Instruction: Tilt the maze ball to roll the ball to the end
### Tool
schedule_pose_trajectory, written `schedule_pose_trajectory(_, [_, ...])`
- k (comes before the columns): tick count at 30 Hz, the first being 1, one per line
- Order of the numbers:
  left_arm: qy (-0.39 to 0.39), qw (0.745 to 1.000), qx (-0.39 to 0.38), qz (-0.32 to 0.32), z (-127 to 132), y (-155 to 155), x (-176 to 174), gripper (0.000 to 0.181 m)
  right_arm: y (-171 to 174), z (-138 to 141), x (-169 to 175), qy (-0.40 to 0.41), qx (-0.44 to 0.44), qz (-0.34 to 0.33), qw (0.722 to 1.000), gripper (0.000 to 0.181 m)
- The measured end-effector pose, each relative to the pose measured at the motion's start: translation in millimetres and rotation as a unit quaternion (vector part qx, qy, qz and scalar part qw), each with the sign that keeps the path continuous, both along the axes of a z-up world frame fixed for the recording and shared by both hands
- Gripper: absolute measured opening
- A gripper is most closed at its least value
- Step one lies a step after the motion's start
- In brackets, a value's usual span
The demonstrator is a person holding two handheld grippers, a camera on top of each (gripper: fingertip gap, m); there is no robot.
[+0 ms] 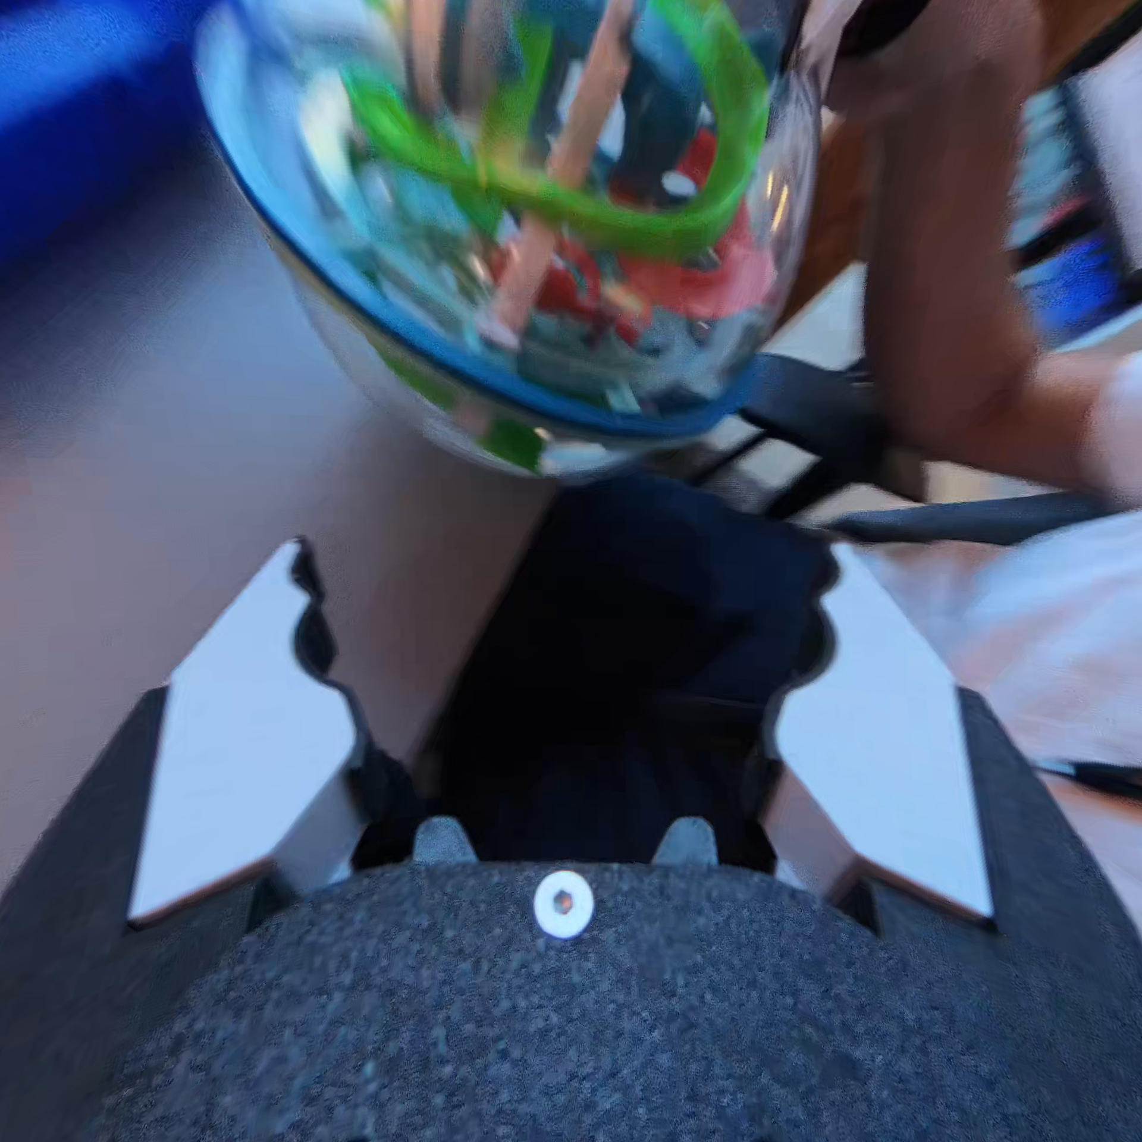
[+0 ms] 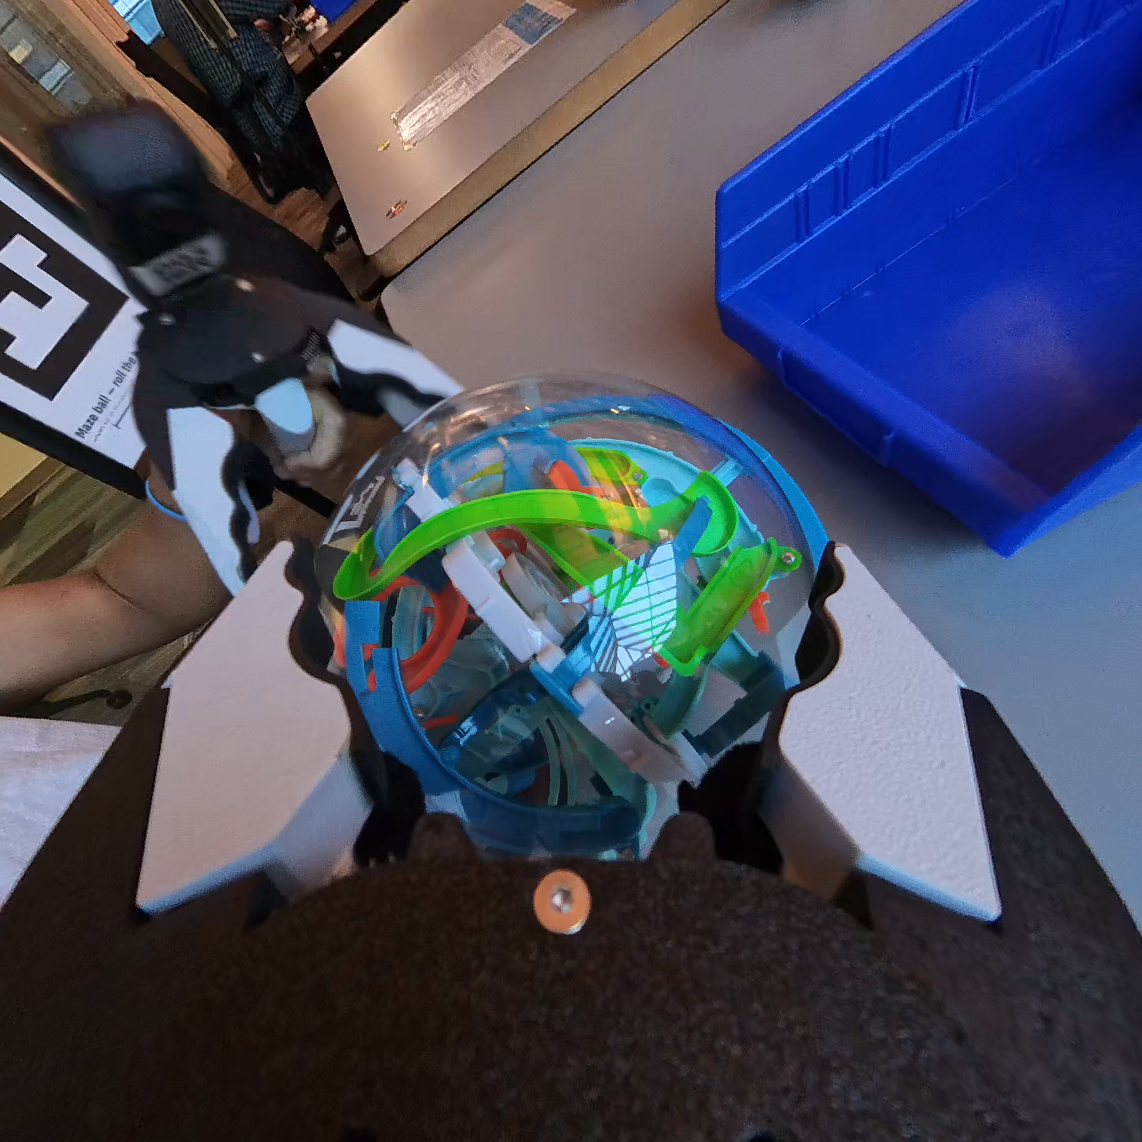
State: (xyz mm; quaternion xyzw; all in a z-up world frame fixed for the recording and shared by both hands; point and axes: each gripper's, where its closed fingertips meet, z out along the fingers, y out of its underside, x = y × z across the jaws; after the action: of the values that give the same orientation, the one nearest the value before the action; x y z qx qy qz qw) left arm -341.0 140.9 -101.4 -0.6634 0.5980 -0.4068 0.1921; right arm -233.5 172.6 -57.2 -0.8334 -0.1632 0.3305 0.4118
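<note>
The maze ball (image 2: 571, 618), a clear sphere with green, blue, white and orange tracks inside, sits clamped between the two fingers of the right tongs (image 2: 565, 618), whose dark notched pads press its left and right sides. Only the right wrist view shows this grip sharply. It also shows the left tongs (image 2: 272, 494) beyond the maze ball to its left, blurred, and a person's forearm (image 2: 93, 618) below them.

The left wrist view is smeared by motion. There the maze ball (image 1: 513, 235) hangs ahead of and above the left tongs (image 1: 568, 618), which stand wide apart with nothing between the fingers. The small ball inside cannot be made out in either view.

Behind the maze ball to the right, a blue plastic bin (image 2: 939, 278) rests on the grey tabletop (image 2: 587, 278). A second table (image 2: 432, 93) stands farther back, and a black-and-white marker sheet (image 2: 55, 321) lies left of the maze ball.
</note>
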Motion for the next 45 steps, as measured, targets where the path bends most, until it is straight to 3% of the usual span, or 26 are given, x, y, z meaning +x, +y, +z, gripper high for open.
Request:
schedule_pose_trajectory(1, [-0.016, 0.998, 0.055, -0.002, 8.0, 6.9, 5.6, 0.159, 2.5, -0.3, -0.9, -0.003, -0.005, 0.001, 1.0, 0.151])
schedule_pose_trajectory(5, [-0.037, 0.986, 0.16, -0.035, 17.8, 14.3, 34.3, 0.159, 11.0, -1.7, -8.4, -0.028, -0.03, 0.016, 0.999, 0.151])
schedule_pose_trajectory(11, [-0.057, 0.986, 0.151, -0.046, 8.7, 26.9, 54.5, 0.158, 27.6, 0.1, -27.3, -0.048, -0.047, 0.059, 0.996, 0.146])
schedule_pose_trajectory(15, [-0.058, 0.992, 0.109, -0.026, 2.1, 39.3, 47.1, 0.153, 33.9, 9.6, -32.6, -0.042, -0.002, 0.077, 0.996, 0.14])
schedule_pose_trajectory(20, [-0.081, 0.996, 0.049, 0.003, 0.3, 48.2, 41.9, 0.152, 23.1, 48.1, 7.0, -0.036, 0.18, 0.028, 0.983, 0.135])
schedule_pose_trajectory(23, [-0.095, 0.994, 0.043, 0.005, -0.3, 48.0, 40.4, 0.152, 7.0, 32.3, 35.4, -0.055, 0.276, -0.01, 0.959, 0.133])
schedule_pose_trajectory(25, [-0.096, 0.995, 0.039, 0.002, -1.2, 46.3, 39.8, 0.152, -5.5, 4.5, 40.2, -0.055, 0.272, -0.011, 0.961, 0.134])
schedule_pose_trajectory(27, [-0.099, 0.994, 0.036, 0.004, -1.1, 45.1, 40.5, 0.152, -18.9, -1.3, 35.4, 0.002, 0.281, -0.01, 0.96, 0.135])
schedule_pose_trajectory(30, [-0.101, 0.995, 0.021, 0.008, -2.4, 44.8, 41.4, 0.152, -30.5, -24.4, 23.2, -0.033, 0.252, 0.02, 0.967, 0.139])
schedule_pose_trajectory(33, [-0.108, 0.994, -0.01, 0.022, -2.2, 48.9, 42.0, 0.151, -39.9, -24.0, 5.2, -0.061, 0.296, 0.038, 0.952, 0.144])
schedule_pose_trajectory(39, [-0.118, 0.988, -0.089, 0.042, -3.3, 47.5, 47.8, 0.151, -12.1, -34.0, -10.2, -0.182, 0.355, -0.029, 0.917, 0.143])
schedule_pose_trajectory(41, [-0.115, 0.984, -0.129, 0.046, -5.1, 40.5, 52.3, 0.151, -6.9, -34.0, -12.7, -0.197, 0.356, -0.047, 0.912, 0.154])
schedule_pose_trajectory(45, [-0.091, 0.966, -0.238, 0.042, -5.0, 19.6, 55.5, 0.152, -20.9, -26.0, -11.4, -0.173, 0.302, -0.042, 0.937, 0.154])
